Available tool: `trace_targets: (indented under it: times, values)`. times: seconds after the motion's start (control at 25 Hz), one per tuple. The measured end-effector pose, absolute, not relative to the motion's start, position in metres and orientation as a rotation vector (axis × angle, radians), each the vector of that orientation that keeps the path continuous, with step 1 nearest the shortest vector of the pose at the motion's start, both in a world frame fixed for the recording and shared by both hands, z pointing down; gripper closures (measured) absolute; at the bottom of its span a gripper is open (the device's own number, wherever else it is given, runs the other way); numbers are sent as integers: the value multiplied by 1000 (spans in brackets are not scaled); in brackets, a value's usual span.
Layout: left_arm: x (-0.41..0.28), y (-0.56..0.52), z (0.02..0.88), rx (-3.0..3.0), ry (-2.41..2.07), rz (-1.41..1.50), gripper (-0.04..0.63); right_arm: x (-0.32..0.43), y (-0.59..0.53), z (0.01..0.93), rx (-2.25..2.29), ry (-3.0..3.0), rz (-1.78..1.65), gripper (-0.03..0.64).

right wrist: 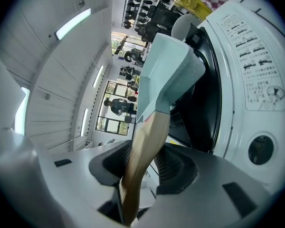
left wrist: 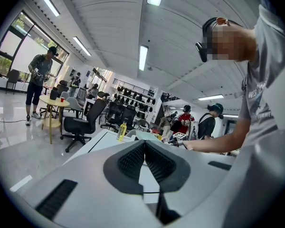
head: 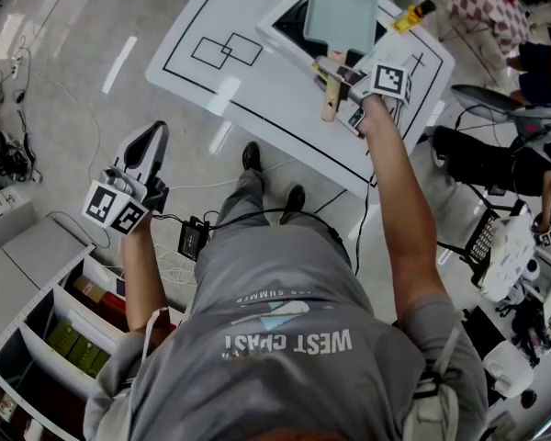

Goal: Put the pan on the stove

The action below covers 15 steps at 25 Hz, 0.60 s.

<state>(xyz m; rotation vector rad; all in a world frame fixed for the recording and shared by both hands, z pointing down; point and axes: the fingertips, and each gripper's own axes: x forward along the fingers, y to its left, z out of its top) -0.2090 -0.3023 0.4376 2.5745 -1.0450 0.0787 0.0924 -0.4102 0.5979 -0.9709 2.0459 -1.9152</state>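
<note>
White table (head: 257,99) is carrying stove (head: 292,18) by its far right corner; pan (head: 342,12) is sitting on it; right gripper (head: 335,73) is standing spread round wooden handle (right wrist: 145,151), likely just letting go; left gripper (head: 150,141) is hanging pressed together, empty.

There is one pale green square pan with a wooden handle (head: 342,12), one white stove with a black glass top (head: 294,24), one white table with black outlines (head: 257,99) and one yellow bottle (head: 413,15). There are two grey grippers: the left gripper (head: 142,159) and the right gripper (head: 344,72).
</note>
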Motion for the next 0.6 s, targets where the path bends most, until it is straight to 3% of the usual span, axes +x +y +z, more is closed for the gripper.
trace_targets:
  times: [0.6]
  values:
    - [-199, -294, 431, 2582, -1043, 57, 595, 105, -391, 586, -1012, 1993, -1871, 373]
